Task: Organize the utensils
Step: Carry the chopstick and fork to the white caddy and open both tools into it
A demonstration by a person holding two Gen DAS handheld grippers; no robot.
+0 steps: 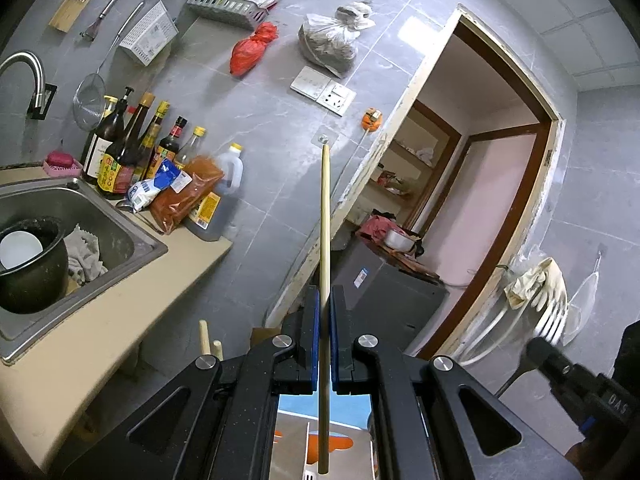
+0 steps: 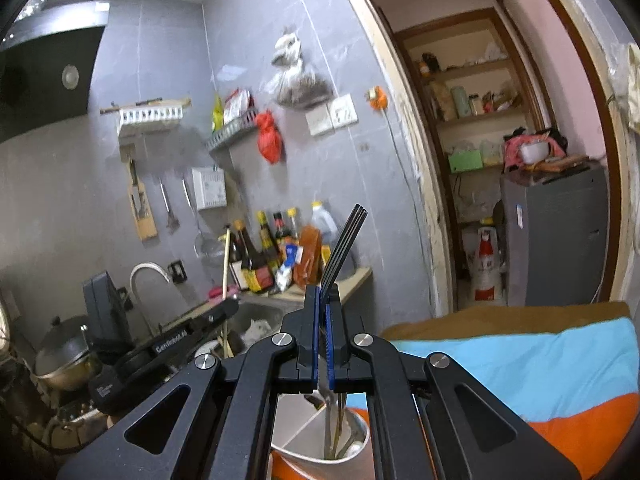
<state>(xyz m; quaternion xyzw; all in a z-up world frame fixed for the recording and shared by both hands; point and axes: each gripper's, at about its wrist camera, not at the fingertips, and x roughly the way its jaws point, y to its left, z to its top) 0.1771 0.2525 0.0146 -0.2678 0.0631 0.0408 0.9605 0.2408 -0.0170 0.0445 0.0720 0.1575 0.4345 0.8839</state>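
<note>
Bamboo, pale and thin, describes the single chopstick clamped between the blue pads of the left gripper; it stands nearly upright in the left wrist view, its top end reaching toward a clear wall hook and its lower end hanging down between the gripper's arms over a blue and orange cloth. Two more wooden stick ends poke up just left of that gripper. The right gripper is clenched on a bundle of dark, slim chopsticks, which fan slightly upward past its fingertips. Directly beneath it sits a white utensil holder with a divider inside, and a few utensil handles stand in it; their exact kind cannot be told. The holder rests on the cloth, seen here as blue and orange bands.

Beyond, the steel sink holds a dark pot with a white bowl inside and a crumpled rag beside it. Sauce bottles crowd the beige counter against the grey tiled wall, where a red bag and a mesh strainer hang. A doorway opens onto shelves and a grey appliance
</note>
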